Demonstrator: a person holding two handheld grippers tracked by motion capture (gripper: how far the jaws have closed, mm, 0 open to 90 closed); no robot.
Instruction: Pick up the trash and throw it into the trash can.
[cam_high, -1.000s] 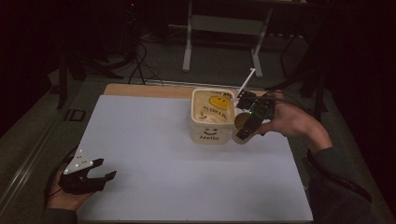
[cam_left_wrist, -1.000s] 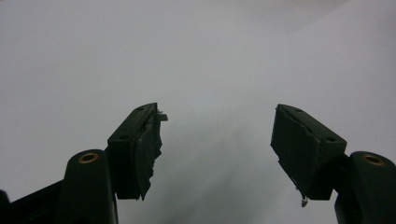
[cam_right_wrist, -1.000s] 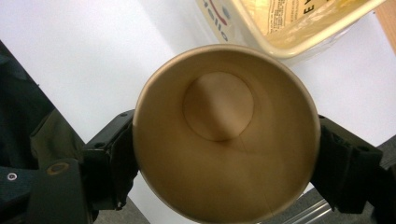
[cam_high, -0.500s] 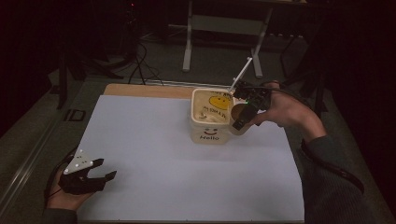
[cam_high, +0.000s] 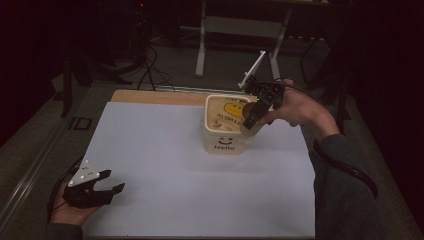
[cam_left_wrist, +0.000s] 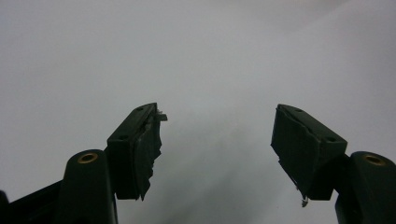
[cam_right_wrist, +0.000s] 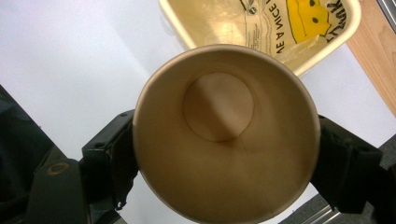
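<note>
A: Cup (cam_right_wrist: 224, 135)?
B: Plain brown paper inside, with a darker round base.

A: Tub (cam_high: 226, 125)?
B: Cream-yellow plastic; its front reads "Hello" in dark letters. The liner inside carries a yellow smiley face and black print.

A: Grippers?
B: Both black. The left gripper (cam_high: 97, 189) bears a grey three-cornered plate with dark dots; the right gripper (cam_right_wrist: 224, 177) has black fingers (cam_right_wrist: 109, 158).

A: Bench (cam_high: 160, 165)?
B: Pale lilac-white sheet over a light wood board (cam_high: 155, 96).

A: Sleeve (cam_high: 345, 195)?
B: Dark green-grey.
</note>
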